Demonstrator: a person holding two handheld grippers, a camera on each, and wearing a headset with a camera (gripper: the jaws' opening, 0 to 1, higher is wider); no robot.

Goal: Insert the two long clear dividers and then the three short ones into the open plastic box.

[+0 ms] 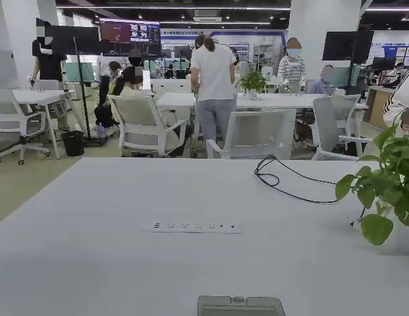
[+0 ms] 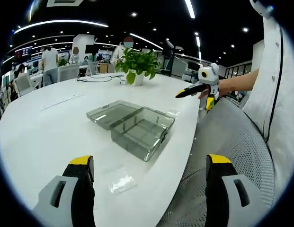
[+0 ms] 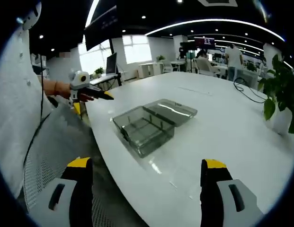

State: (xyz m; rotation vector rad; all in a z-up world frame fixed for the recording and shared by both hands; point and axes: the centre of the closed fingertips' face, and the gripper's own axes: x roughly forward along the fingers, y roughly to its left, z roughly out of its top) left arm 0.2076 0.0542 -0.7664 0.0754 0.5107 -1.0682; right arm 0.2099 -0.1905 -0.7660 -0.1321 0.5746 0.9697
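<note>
In the left gripper view the left gripper [image 2: 149, 187] shows its two jaws wide apart at the bottom of the frame, and nothing is between them. Just above the left jaw, some small clear flat pieces [image 2: 121, 181] lie on the white table [image 2: 47, 137], near its curved edge. I cannot tell if they are dividers. In the centre of the frame the open plastic box [image 2: 143, 132] also stands near this edge. Its lid [image 2: 108, 113] lies flat on the table, joined to the box at the upper left. Left of the box the table is bare over a wide stretch. Right of the edge there is a grey mesh surface [image 2: 232, 142]. At the upper right a hand holds the right gripper [image 2: 195, 94] beyond the edge, well apart from the box.

In the right gripper view this gripper's own jaws are also wide apart and hold nothing.

In the head view the table top fills the lower part. A flush socket strip [image 1: 194, 227] is in the centre and a grey hatch [image 1: 240, 306] is at the bottom edge. A black cable [image 1: 283, 179] loops right of centre, and the leaves of a potted plant [image 1: 382, 191] are at the right. Behind the table are white chairs [image 1: 141, 125], standing people [image 1: 213, 79] and a dark screen [image 1: 130, 36].
</note>
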